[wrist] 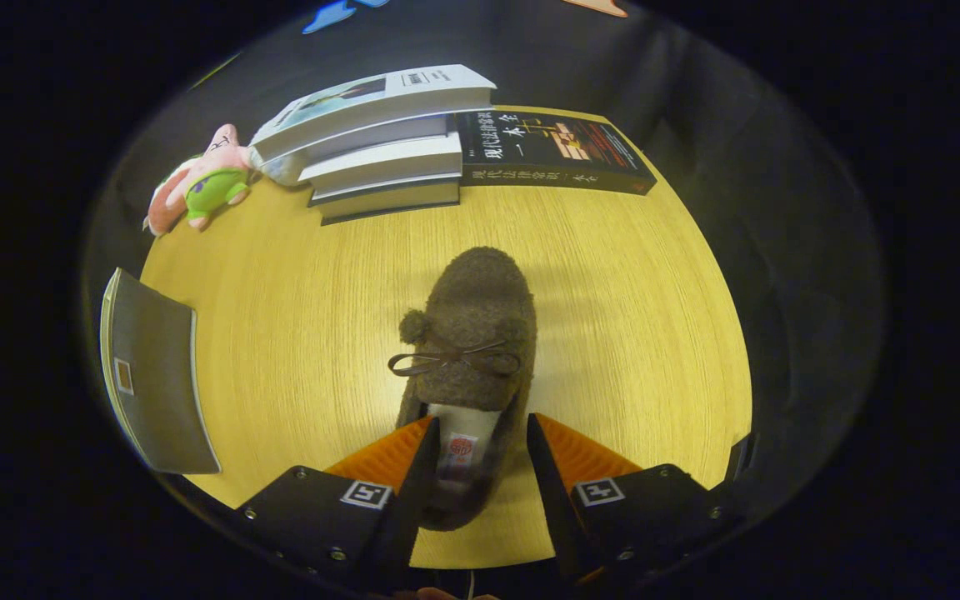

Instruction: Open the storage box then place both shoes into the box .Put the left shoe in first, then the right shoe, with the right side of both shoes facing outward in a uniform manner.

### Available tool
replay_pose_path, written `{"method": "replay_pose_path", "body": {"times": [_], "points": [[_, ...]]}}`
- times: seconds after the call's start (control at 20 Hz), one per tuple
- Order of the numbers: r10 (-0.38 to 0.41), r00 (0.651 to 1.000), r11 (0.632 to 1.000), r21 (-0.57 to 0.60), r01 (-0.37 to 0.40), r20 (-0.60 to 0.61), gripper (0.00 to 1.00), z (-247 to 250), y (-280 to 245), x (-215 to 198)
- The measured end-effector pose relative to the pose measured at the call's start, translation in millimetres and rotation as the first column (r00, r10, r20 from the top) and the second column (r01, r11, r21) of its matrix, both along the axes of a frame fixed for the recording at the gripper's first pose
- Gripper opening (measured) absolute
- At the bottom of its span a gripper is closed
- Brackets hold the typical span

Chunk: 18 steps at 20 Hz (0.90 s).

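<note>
Between the parted gripper (pixel 480 425) fingers lies the shoe's (pixel 472 333) heel.

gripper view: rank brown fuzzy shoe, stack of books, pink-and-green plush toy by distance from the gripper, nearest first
1. Brown fuzzy shoe: heel between the open fingers of the gripper, toe pointing away.
2. Stack of books: beyond the shoe's toe, at the table's far edge.
3. Pink-and-green plush toy: beside the books, farthest.

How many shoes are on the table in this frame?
1. A brown fuzzy shoe with a bow lies on the yellow table, its heel end between the fingers of the open claw, toe pointing toward the stacked books. A second shoe may lie out of view.
</note>
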State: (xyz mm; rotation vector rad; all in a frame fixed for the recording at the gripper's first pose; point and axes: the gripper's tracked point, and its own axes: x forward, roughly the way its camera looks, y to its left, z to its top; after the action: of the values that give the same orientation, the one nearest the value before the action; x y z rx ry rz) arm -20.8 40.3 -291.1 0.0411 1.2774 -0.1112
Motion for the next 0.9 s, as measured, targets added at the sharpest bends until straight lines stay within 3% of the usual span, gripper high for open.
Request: {"method": "replay_pose_path", "body": {"times": [0.3,0.4,0.5,0.55,0.7,0.9], "points": [[-0.056,0.998,0.998,-0.022,0.055,-0.016,0.64,-31.3,-16.6,18.8],[-0.060,0.998,0.998,-0.001,0.060,-0.028,0.46,-36.9,-16.9,20.5],[-0.045,0.999,0.999,0.018,0.046,-0.014,0.05,-36.6,-19.2,23.0],[-0.049,0.999,0.997,0.060,0.050,-0.022,0.00,-33.9,-14.8,18.3],[-0.042,0.998,0.988,0.147,0.048,-0.041,0.00,-8.0,4.1,11.1],[0.044,0.997,0.972,0.229,-0.057,0.061,0.00,67.5,58.5,32.6]]}}
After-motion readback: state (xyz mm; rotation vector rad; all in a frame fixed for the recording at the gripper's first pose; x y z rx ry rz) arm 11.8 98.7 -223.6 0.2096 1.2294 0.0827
